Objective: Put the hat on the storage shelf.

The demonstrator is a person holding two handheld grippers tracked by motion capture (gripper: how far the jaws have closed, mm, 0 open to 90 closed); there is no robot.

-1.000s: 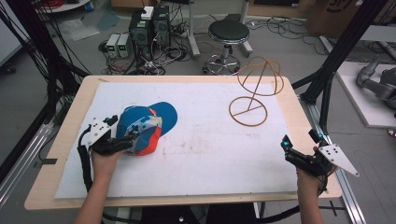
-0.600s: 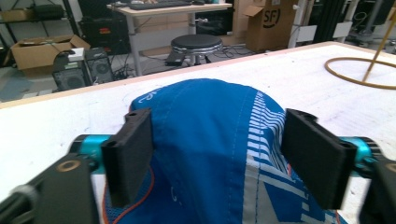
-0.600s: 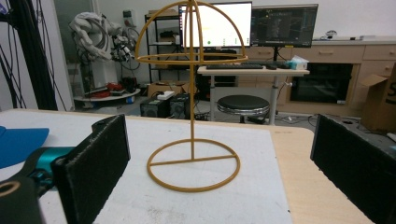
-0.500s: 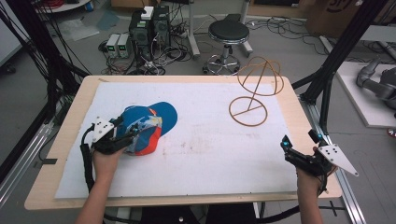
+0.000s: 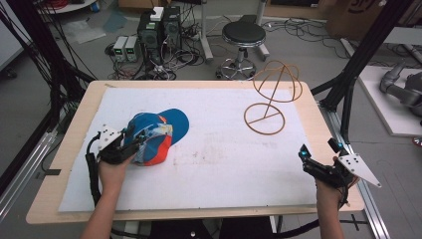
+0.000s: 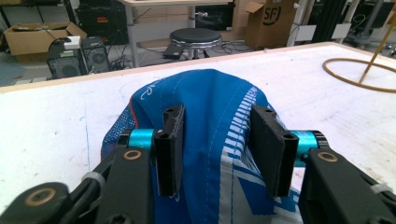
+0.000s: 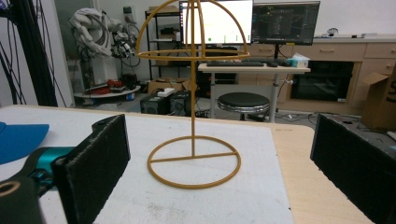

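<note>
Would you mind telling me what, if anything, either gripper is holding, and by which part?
The left gripper pinches the cap by a fold of its crown fabric. The right gripper holds nothing.

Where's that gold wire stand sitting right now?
In the high view the wire stand stands upright at the table's far right, apart from the cap on the left. The right gripper, jaws open, points at it from the near edge.

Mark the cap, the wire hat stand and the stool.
cap (image 5: pixel 157 134), high view, on its crown.
wire hat stand (image 7: pixel 193 93), right gripper view, on its upright rod.
stool (image 5: pixel 243 33), high view, on its black seat.
</note>
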